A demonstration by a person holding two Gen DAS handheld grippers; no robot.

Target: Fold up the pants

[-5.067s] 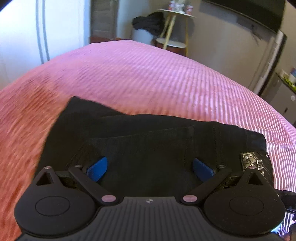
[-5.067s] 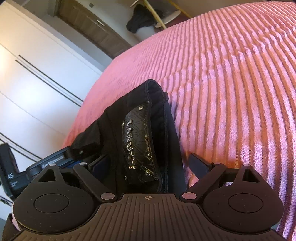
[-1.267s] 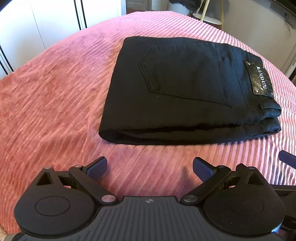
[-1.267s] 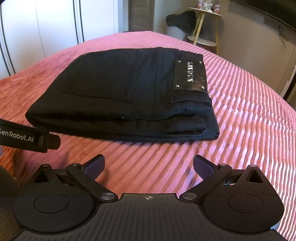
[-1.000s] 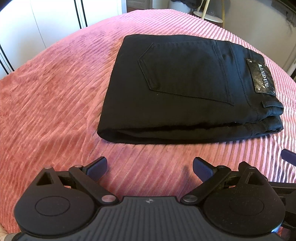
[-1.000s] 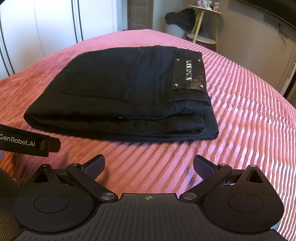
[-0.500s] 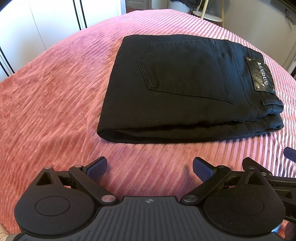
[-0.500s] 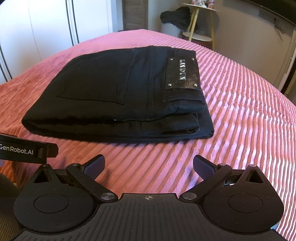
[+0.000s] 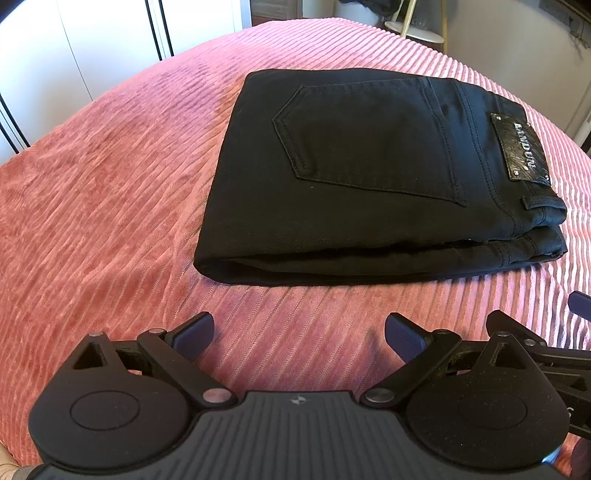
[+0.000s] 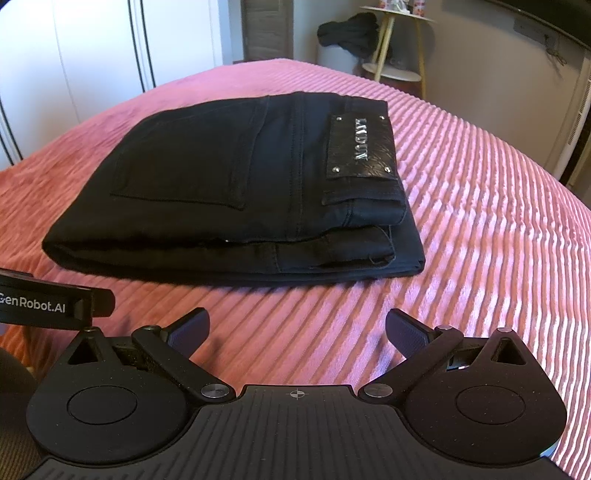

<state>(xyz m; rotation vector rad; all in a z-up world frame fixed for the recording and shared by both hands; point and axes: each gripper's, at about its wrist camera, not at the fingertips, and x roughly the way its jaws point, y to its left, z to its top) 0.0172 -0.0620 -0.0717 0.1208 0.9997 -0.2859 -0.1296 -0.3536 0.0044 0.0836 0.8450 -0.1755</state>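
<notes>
Black pants (image 9: pixel 373 177) lie folded into a compact rectangle on the pink ribbed bedspread (image 9: pixel 110 192), back pocket and leather waist patch (image 9: pixel 519 151) facing up. From the right wrist the same pants (image 10: pixel 236 192) show stacked layers at the near edge. My left gripper (image 9: pixel 299 334) is open, hovering over the bedspread a short way in front of the bundle, touching nothing. My right gripper (image 10: pixel 297 328) is open too, likewise short of the pants. Part of the right gripper (image 9: pixel 546 354) shows at the left view's lower right, and the left gripper's labelled body (image 10: pixel 48 304) at the right view's left edge.
White wardrobe doors (image 10: pixel 92 55) stand behind the bed on the left. A small round side table (image 10: pixel 399 40) with dark clothing (image 10: pixel 351 29) draped on it is at the back right by a grey wall. Bedspread extends on all sides of the pants.
Five seconds ago both grippers were right at the pants, the left one over the cloth. They have since drawn back, open. Over the last second the views barely shift.
</notes>
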